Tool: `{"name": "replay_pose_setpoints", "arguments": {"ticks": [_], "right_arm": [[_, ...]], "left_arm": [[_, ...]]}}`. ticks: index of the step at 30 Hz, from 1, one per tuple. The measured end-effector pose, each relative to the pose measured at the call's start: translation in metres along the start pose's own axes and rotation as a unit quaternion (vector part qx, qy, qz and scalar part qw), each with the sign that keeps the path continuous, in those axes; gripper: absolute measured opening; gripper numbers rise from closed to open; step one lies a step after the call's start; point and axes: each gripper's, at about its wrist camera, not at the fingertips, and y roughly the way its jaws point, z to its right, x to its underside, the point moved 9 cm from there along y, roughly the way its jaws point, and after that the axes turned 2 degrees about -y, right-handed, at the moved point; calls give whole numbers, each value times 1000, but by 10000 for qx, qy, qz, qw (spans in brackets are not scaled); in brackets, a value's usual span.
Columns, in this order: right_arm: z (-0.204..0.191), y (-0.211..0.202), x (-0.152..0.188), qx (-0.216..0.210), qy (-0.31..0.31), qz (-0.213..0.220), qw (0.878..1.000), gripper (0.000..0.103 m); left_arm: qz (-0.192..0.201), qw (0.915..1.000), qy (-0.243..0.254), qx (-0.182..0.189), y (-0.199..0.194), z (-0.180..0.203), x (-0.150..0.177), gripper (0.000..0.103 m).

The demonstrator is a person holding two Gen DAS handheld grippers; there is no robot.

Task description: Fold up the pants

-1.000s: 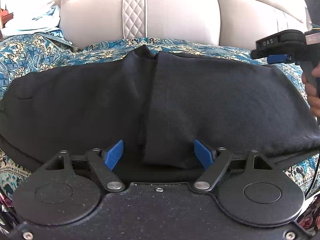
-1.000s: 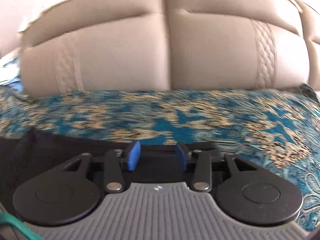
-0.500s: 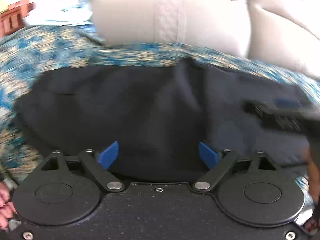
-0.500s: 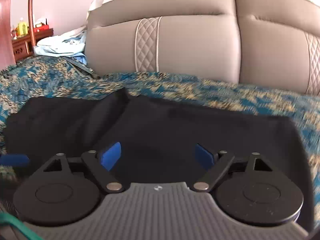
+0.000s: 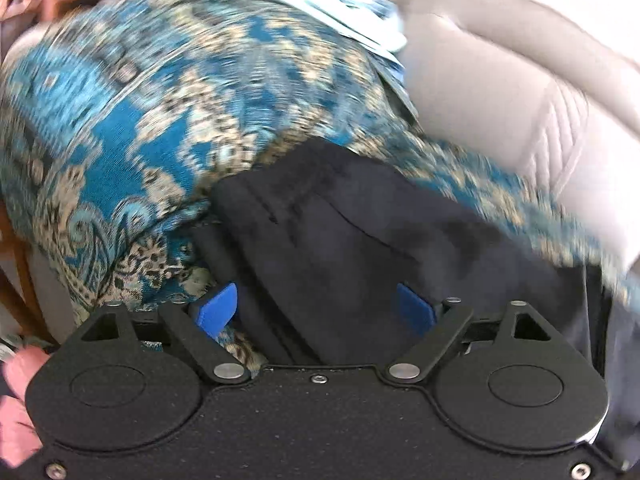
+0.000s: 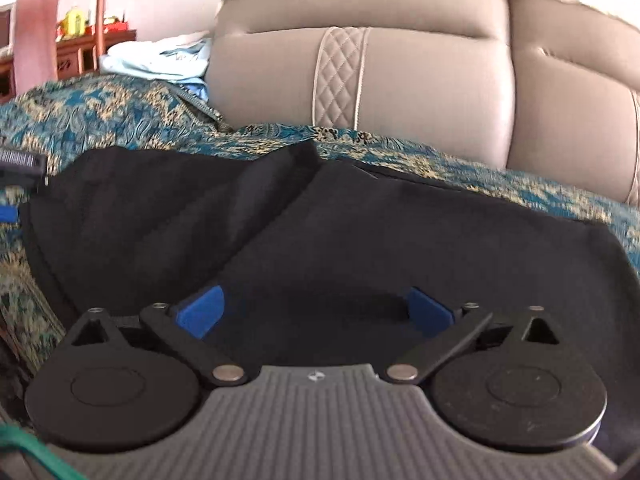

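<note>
Dark navy pants (image 6: pixel 360 232) lie folded on a blue and gold patterned cover (image 6: pixel 100 120), with a raised fold ridge (image 6: pixel 280 176) running toward the back. My right gripper (image 6: pixel 316 312) is open, its blue pads just above the near part of the pants. My left gripper (image 5: pixel 316 308) is open over the left end of the pants (image 5: pixel 340 232), where the stacked edges show. The left view is blurred and tilted. The left gripper's tip shows at the left edge of the right wrist view (image 6: pixel 16 160).
A beige padded headboard (image 6: pixel 400 88) stands behind the cover. Light blue cloth (image 6: pixel 160 56) is piled at the back left. A wooden cabinet (image 6: pixel 80 48) and a red post (image 6: pixel 36 20) stand at the far left. The cover (image 5: pixel 140 120) bulges up left of the pants.
My left gripper has swung left to the pants' left end and tilted. My right gripper has moved left from the bare cover to over the pants and opened wide.
</note>
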Motion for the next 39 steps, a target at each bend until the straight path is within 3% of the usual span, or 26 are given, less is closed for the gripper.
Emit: {"name": "replay_pose_setpoints", "arguments": {"ticks": [3, 9, 18, 19, 21, 22, 23, 28, 32, 35, 36, 39], "right_arm": [[-6, 0, 1, -110, -120, 39, 9999, 103], [-7, -1, 1, -156, -116, 35, 9998, 103], [-7, -1, 2, -167, -146, 44, 9997, 103], [-7, -1, 2, -166, -149, 43, 9997, 103], [-7, -1, 2, -163, -146, 40, 9998, 103], [-8, -1, 2, -161, -149, 40, 9998, 103], [-8, -1, 2, -160, -149, 40, 9998, 103], [-8, -1, 2, -161, -155, 39, 9997, 103], [-9, -1, 2, -175, -183, 55, 9997, 103], [-9, -1, 2, -184, -198, 52, 9996, 103], [-10, -1, 1, -187, -204, 50, 9996, 103], [-10, -1, 1, -195, -213, 34, 9996, 103]], "left_arm": [[78, 9989, -390, 251, 8, -13, -3, 89], [-127, 9998, -149, 91, 24, -17, 3, 92], [-379, 9935, -973, 445, 40, -32, -9, 90], [-360, 9920, -1117, 472, 41, -36, -11, 85], [-337, 9907, -1261, 390, 42, -43, -14, 65], [-334, 9908, -1284, 259, 42, -48, -14, 45], [-322, 9914, -1263, 122, 39, -52, -12, 34], [-295, 9929, -1099, 332, 35, -57, -7, 33], [-286, 9901, -1321, 388, 42, -55, -15, 47], [-232, 9904, -1324, 329, 51, -52, -22, 48], [-224, 9909, -1302, 269, 54, -51, -24, 47], [-137, 9928, -1192, 21, 52, -49, -28, 25]]}}
